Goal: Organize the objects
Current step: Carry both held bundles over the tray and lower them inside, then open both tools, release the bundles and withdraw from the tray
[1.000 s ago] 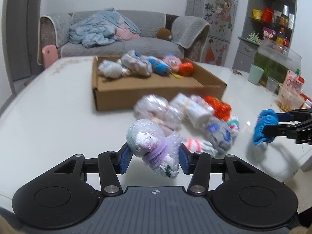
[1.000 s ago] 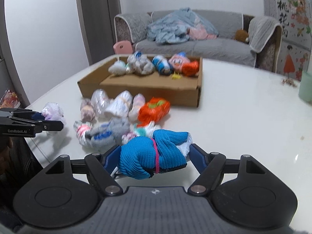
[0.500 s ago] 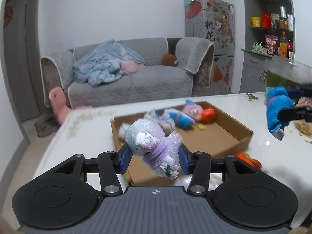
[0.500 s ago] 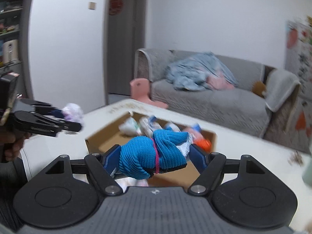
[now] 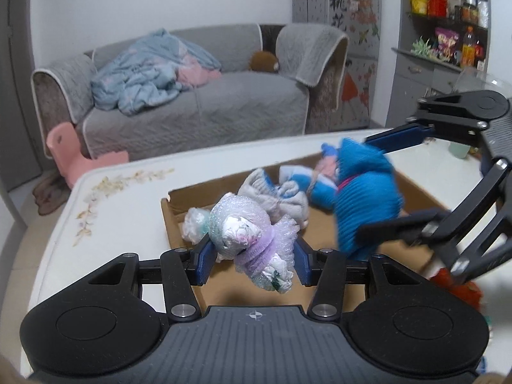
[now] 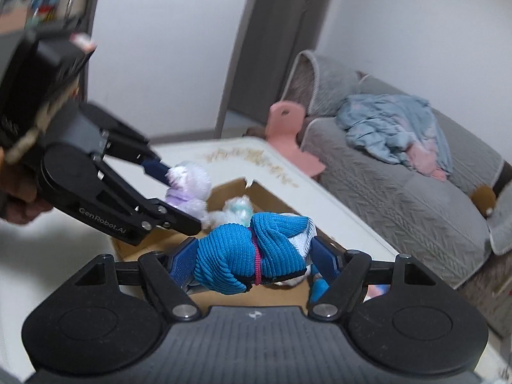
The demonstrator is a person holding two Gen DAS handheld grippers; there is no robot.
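Observation:
My left gripper [image 5: 251, 256] is shut on a purple-and-white wrapped sock bundle [image 5: 252, 240] and holds it above the near left corner of the cardboard box [image 5: 171, 220]. My right gripper [image 6: 254, 256] is shut on a blue sock bundle [image 6: 249, 252] with a pink band, also above the box [image 6: 230, 192]. In the left wrist view the blue bundle [image 5: 364, 198] hangs over the box's middle, right of my left gripper. In the right wrist view the left gripper [image 6: 179, 198] and its purple bundle [image 6: 188, 188] are to the left. Several sock bundles [image 5: 281, 198] lie along the box's far side.
The box sits on a white table [image 5: 121, 192]. A red bundle [image 5: 454, 284] lies on the table at the right. Beyond the table stand a grey sofa [image 5: 192, 102] with a blue blanket, a pink chair [image 5: 73, 153], and shelves [image 5: 448, 16] at the right.
Both grippers moved forward and down over the box with their bundles still held. The right gripper has come close beside the left one.

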